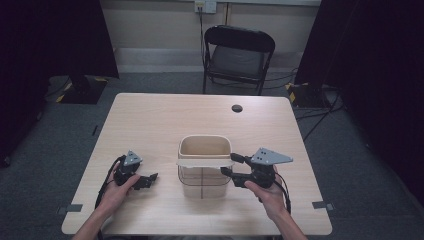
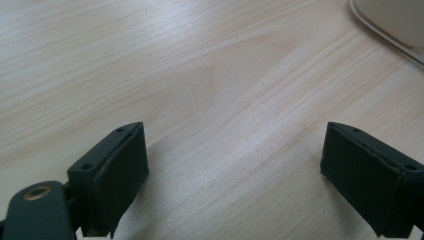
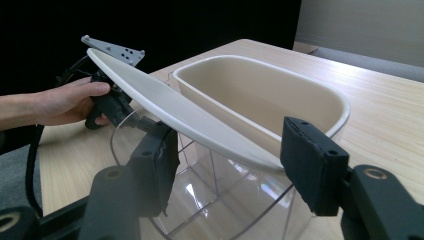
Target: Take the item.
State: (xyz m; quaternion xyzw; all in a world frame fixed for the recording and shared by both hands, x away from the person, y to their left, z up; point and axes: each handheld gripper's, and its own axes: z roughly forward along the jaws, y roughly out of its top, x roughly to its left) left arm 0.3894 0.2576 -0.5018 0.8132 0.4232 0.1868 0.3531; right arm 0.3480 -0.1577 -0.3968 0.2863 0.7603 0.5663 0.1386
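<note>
A clear plastic container [image 1: 202, 186] stands at the table's middle front with a cream inner tub [image 1: 205, 147] set in its far half. A flat white lid [image 1: 205, 162] lies across the container's top, tilted, in front of the tub. My right gripper [image 1: 234, 165] is at the lid's right end. In the right gripper view the lid [image 3: 175, 107] runs away between the jaws of this gripper [image 3: 230, 150], which stand apart and open. My left gripper [image 1: 148, 180] rests low on the table left of the container, open over bare wood [image 2: 235, 150].
The wooden table [image 1: 150, 125] has a small dark hole [image 1: 237, 108] near its far edge. A black folding chair [image 1: 238, 55] stands beyond it, with dark curtains at both sides. A pale corner of the container [image 2: 395, 25] shows at the left gripper view's top right.
</note>
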